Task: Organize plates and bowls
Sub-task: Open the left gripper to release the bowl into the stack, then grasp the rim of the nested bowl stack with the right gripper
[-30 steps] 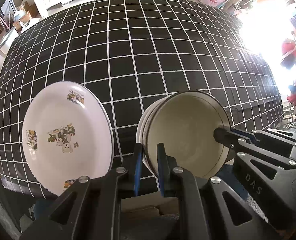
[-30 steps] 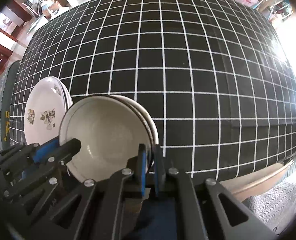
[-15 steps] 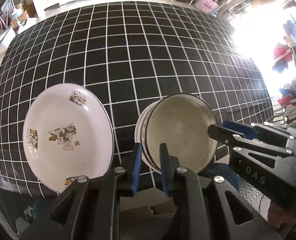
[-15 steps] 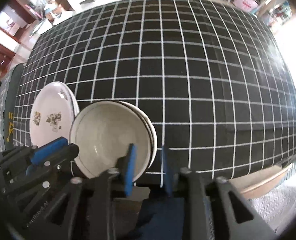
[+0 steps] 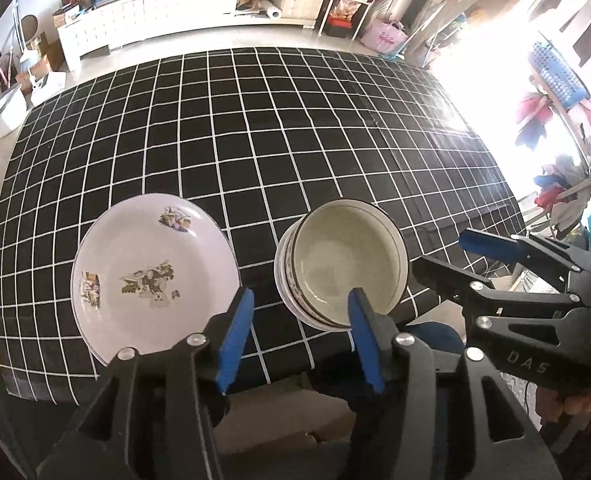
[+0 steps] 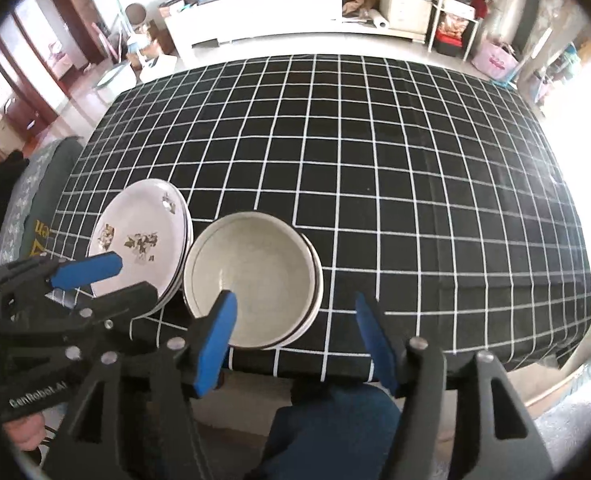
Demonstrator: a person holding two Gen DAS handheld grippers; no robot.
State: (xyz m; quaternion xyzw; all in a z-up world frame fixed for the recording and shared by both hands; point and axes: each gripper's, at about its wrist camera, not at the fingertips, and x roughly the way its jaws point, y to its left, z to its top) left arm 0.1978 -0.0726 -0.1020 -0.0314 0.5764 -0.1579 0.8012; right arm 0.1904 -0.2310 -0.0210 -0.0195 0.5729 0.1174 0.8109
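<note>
letting go is what just happened: a second ago both sets of jaws were pinched on the rim of the bowls (image 5: 345, 268), and now the left gripper (image 5: 299, 330) and right gripper (image 6: 295, 340) stand wide and drawn back, holding nothing. the bowls sit stacked near the worktop's (image 5: 279, 132) front edge, just beside the plates (image 5: 155, 276). the sorting looks about finished.
</note>
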